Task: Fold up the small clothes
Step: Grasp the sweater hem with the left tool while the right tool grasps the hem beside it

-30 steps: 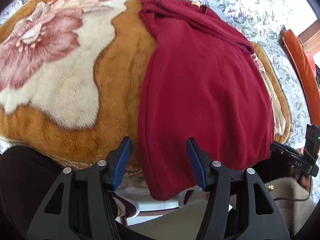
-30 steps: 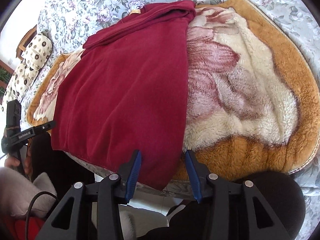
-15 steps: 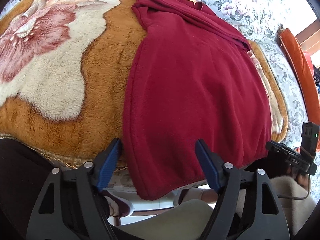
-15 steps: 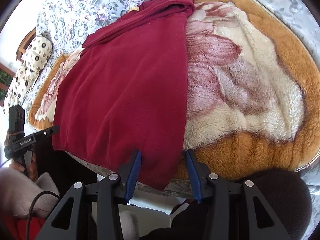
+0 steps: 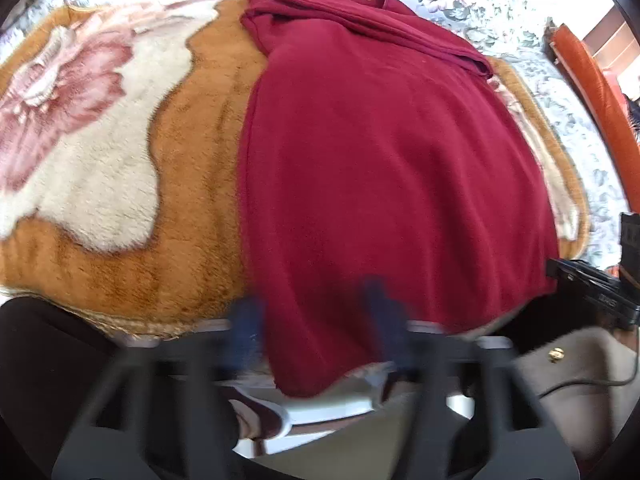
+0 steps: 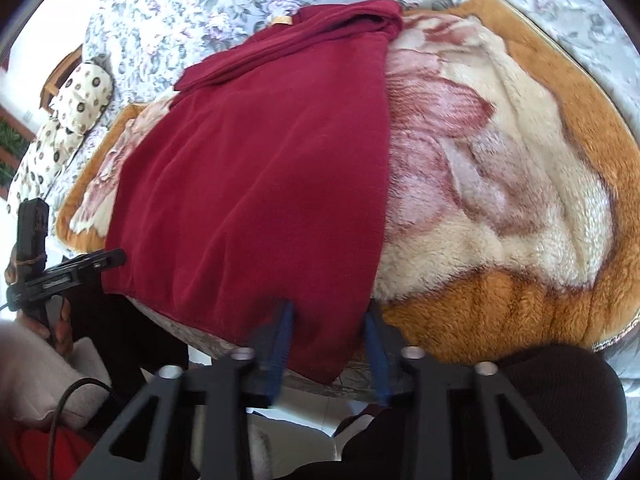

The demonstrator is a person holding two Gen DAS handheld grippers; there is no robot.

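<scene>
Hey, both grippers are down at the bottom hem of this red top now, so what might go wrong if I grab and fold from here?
1. The red top hangs its hem over the bed edge; a pull could drag it off the fleece blanket.
2. The left gripper is motion-blurred, so its bite on the hem corner may miss.
3. The right gripper straddles only the corner; a shallow pinch might slip.
</scene>
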